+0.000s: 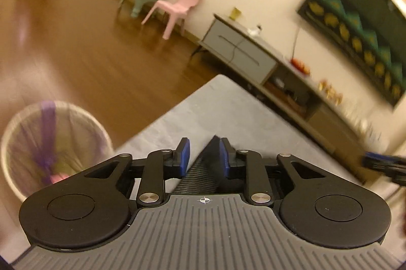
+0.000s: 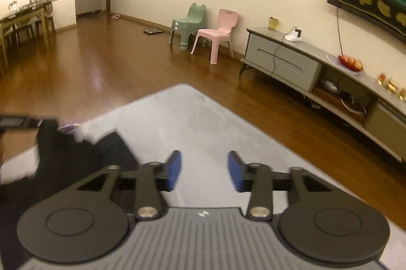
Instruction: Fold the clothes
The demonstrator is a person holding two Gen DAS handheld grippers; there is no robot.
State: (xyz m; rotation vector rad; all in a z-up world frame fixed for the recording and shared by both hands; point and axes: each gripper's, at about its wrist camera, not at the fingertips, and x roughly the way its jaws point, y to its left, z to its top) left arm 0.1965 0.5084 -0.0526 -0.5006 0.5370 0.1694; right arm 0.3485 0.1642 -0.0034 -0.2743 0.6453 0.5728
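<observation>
From the left wrist view, the left claw (image 1: 203,155) points down at a grey desk (image 1: 215,105). Its blue pads (image 1: 184,154) stand a little apart, and a dark ribbed cloth (image 1: 203,168) rises in a peak between them. The cloth lies against the right pad only, so I judge the claw is partly open and not clamping it, though this view is blurred and I am not sure. At the far right edge another claw shows only as a smear. A lined bin (image 1: 54,143) stands on the wooden floor beside the desk.

From the right wrist view, the right claw (image 2: 204,172) is open, with nothing between its pads and only bare desk (image 2: 190,112) under them. The dark garment (image 2: 76,158) lies in a heap on the left part of the desk, beside this claw and not touching it.

The step in hand seems to be between grips: one fold is let go, or a new hold is being looked for. The next move calls for each claw to find an edge or a corner of the garment and close firmly on it before lifting.
</observation>
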